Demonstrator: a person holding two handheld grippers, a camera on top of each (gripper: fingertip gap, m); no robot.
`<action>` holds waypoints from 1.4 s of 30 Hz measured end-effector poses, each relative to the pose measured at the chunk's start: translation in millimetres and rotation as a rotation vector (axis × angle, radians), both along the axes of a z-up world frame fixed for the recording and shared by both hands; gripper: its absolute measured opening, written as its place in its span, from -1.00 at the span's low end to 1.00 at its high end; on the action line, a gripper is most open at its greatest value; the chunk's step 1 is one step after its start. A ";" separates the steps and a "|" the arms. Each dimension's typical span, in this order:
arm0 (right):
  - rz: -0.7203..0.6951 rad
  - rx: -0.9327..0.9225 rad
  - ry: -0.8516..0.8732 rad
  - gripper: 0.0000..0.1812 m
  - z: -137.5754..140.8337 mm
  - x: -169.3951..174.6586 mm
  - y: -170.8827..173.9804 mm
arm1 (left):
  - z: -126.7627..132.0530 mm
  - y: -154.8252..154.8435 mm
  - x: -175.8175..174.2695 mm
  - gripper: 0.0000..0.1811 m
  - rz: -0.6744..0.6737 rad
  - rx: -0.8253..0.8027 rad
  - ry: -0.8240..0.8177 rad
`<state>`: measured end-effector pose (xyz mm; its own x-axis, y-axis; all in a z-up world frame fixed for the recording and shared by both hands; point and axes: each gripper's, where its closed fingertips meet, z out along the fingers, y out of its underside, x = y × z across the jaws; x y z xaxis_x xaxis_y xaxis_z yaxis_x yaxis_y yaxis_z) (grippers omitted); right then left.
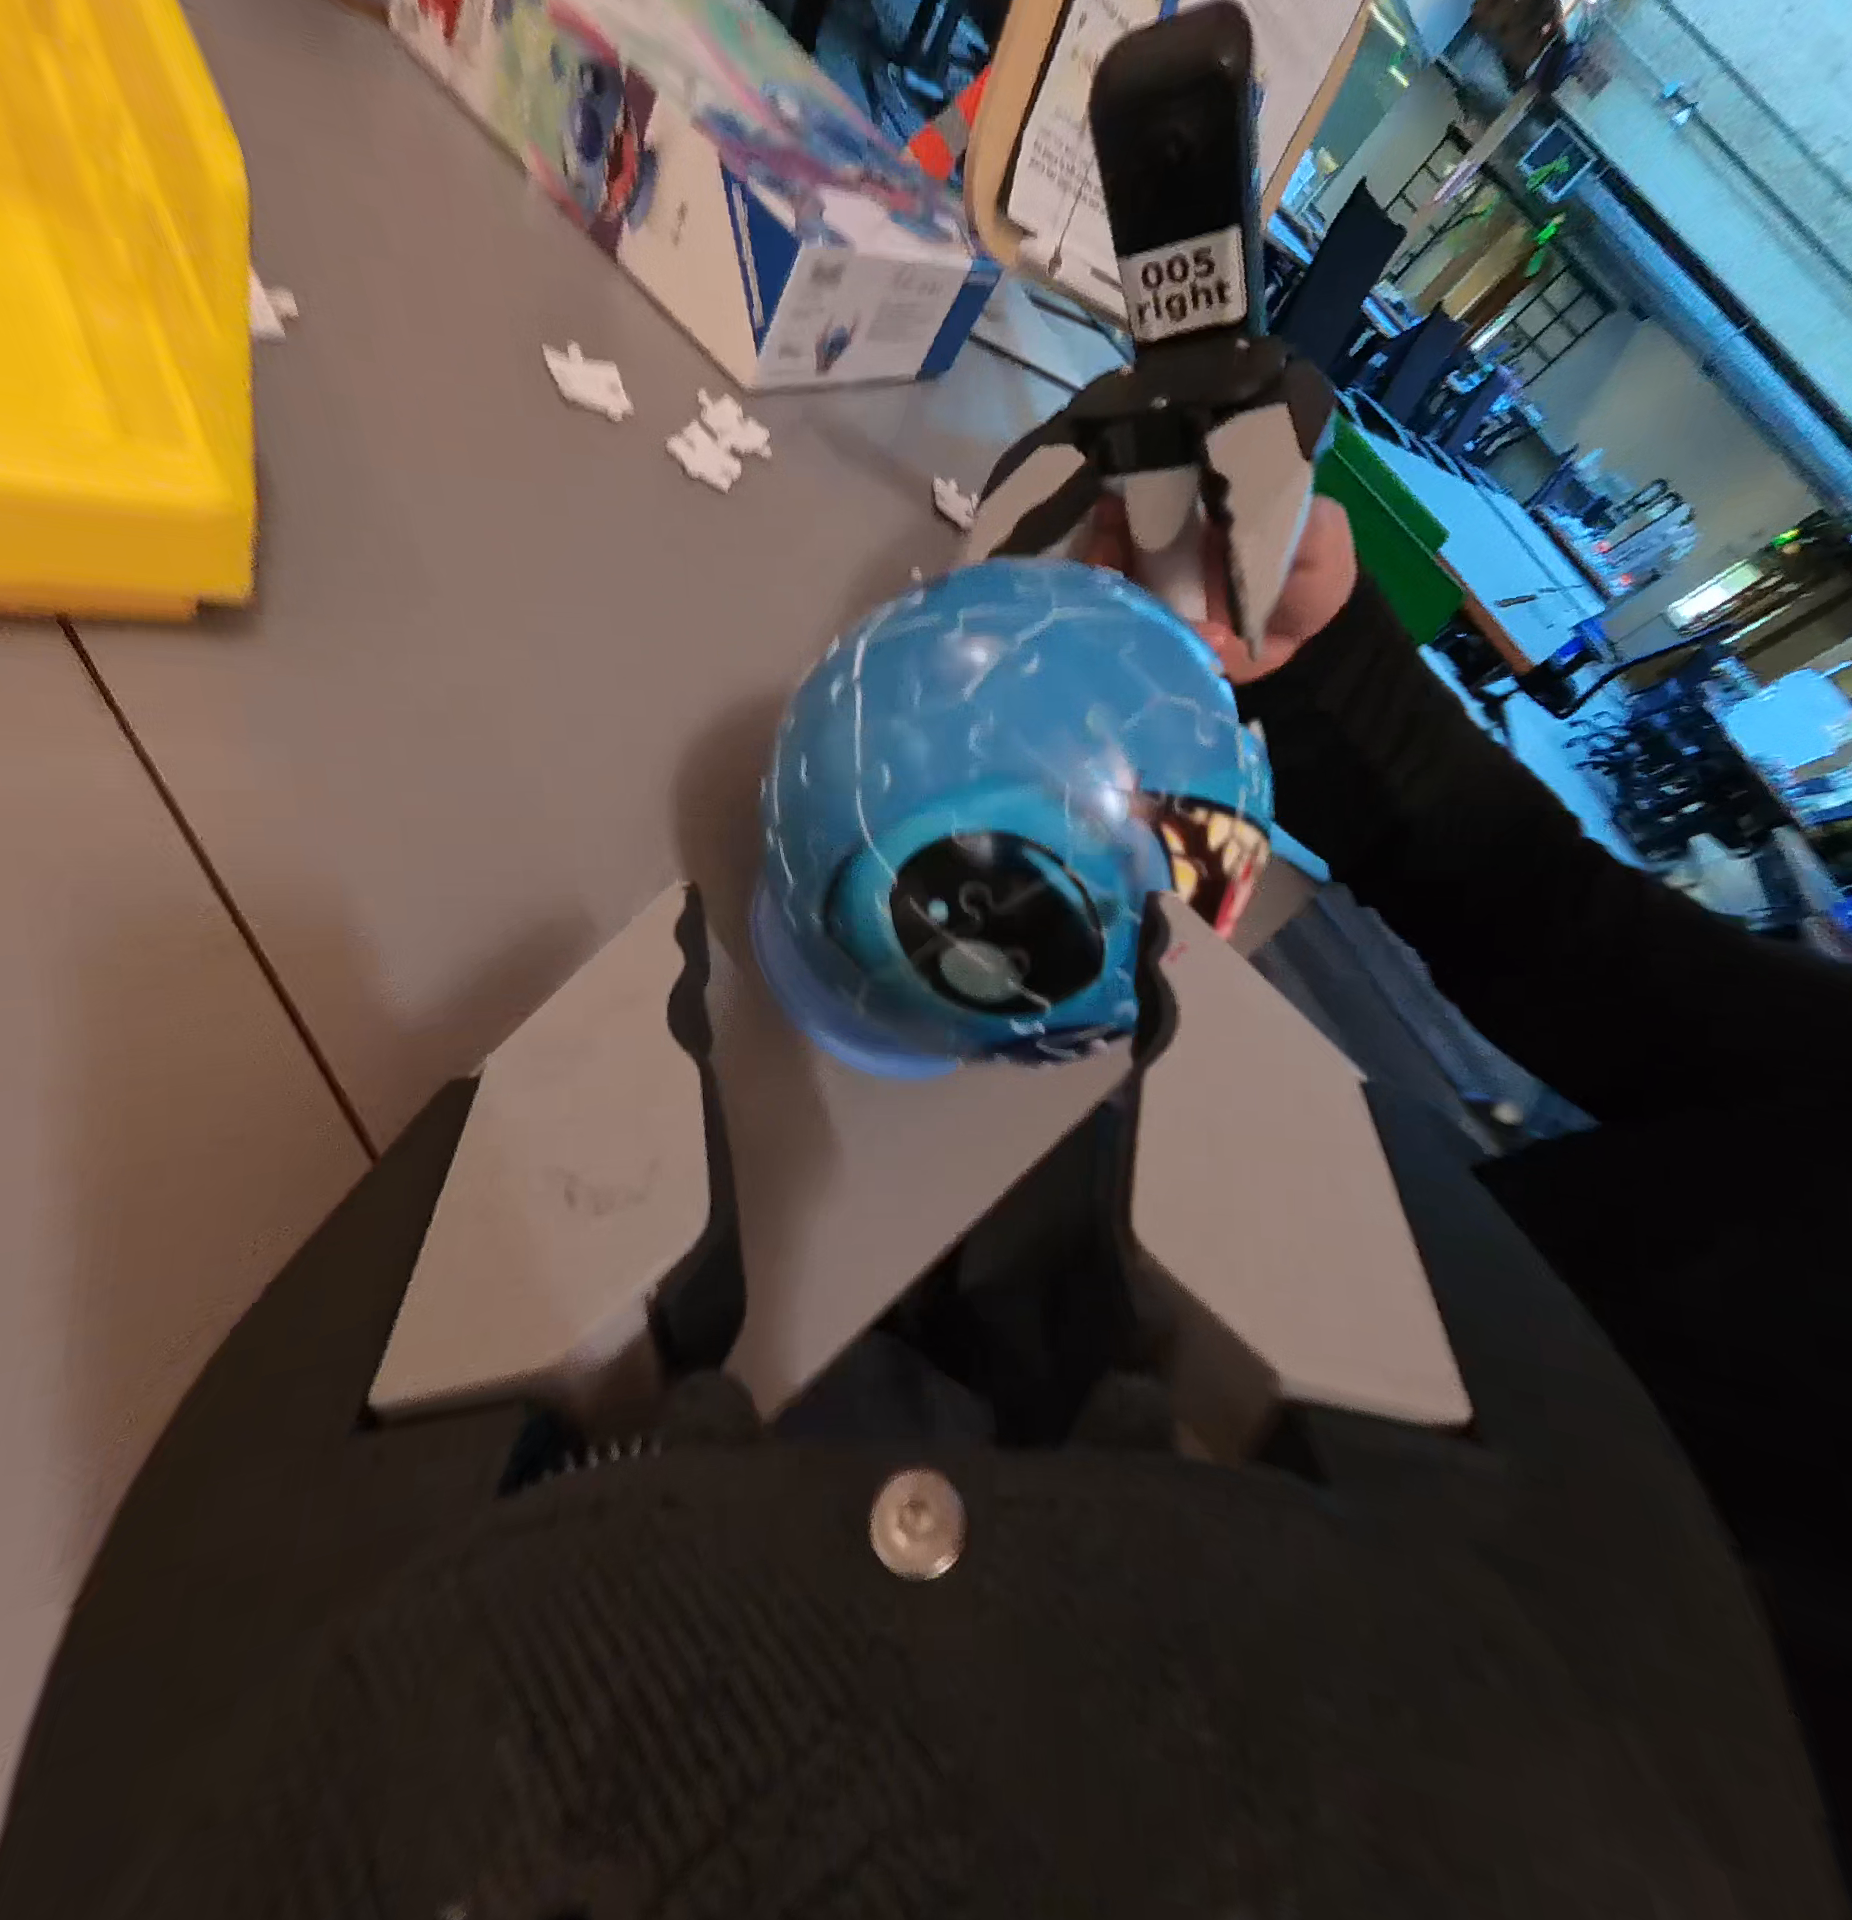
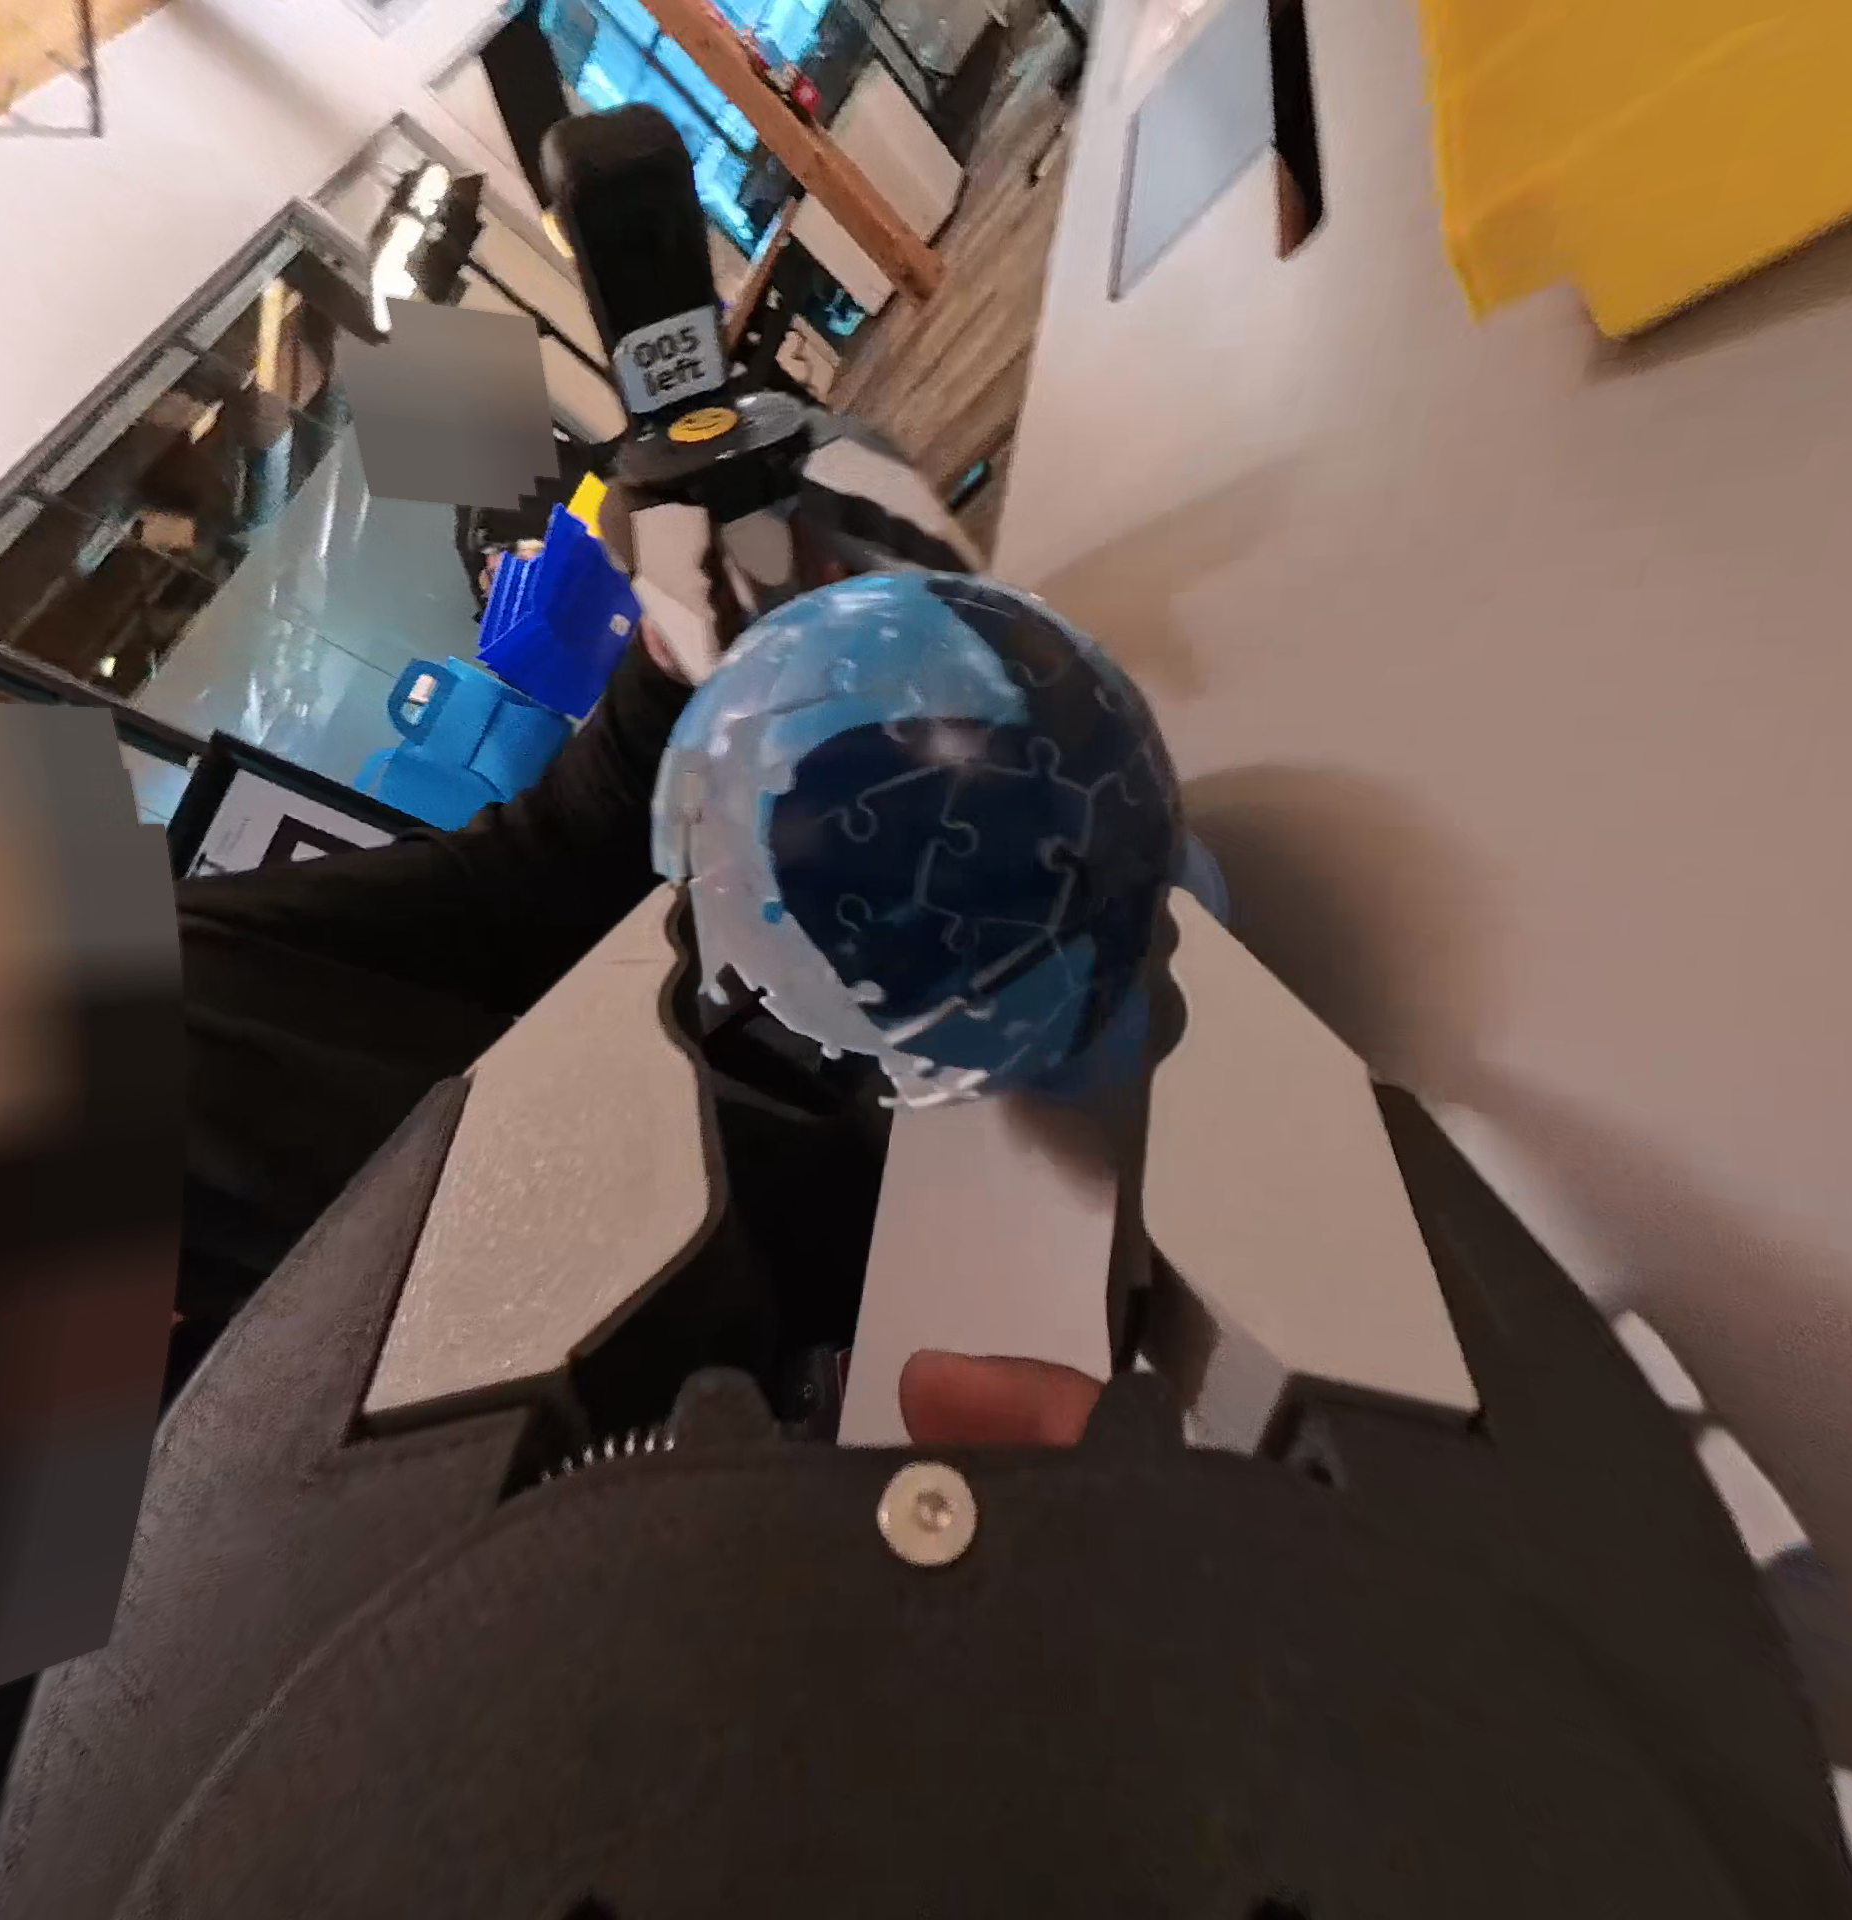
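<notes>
Clamping blue puzzle ball (image 1: pixel 1005 821) between both: L gripper (image 1: pixel 927 935) & R gripper (image 2: pixel 922 935); round, no long axis.

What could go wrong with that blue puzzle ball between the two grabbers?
The round blue jigsaw-puzzle ball sits just at the tips of the right gripper, so it might slip out and drop. Pale gaps show between its pieces; a hard squeeze could pop some loose. The left gripper is close on the other side, and the blur hints at movement, so they might bump.
</notes>
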<state>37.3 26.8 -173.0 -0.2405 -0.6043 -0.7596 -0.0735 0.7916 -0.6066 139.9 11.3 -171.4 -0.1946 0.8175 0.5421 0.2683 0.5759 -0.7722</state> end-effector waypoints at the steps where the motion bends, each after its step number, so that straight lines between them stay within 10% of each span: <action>1: -0.009 0.046 0.010 -0.04 -4.3 -3.7 -2.9 | -2.2 5.0 4.7 -0.10 -0.004 0.053 0.006; 10: 0.044 0.395 -0.014 0.08 -10.5 6.1 -13.9 | -9.5 32.5 -4.1 -0.02 0.022 0.299 0.041; 21: 0.058 0.372 0.036 0.11 -12.8 29.7 -4.7 | -18.6 33.5 -23.6 0.01 0.030 0.327 0.048; 33: -0.084 0.035 -0.085 0.11 20.7 33.1 -30.7 | 24.0 -6.0 -20.5 0.01 -0.005 -0.063 0.137; 42: -0.202 -0.286 -0.103 0.12 11.4 37.8 -28.3 | 6.7 -6.2 -13.9 0.00 -0.088 -0.368 0.088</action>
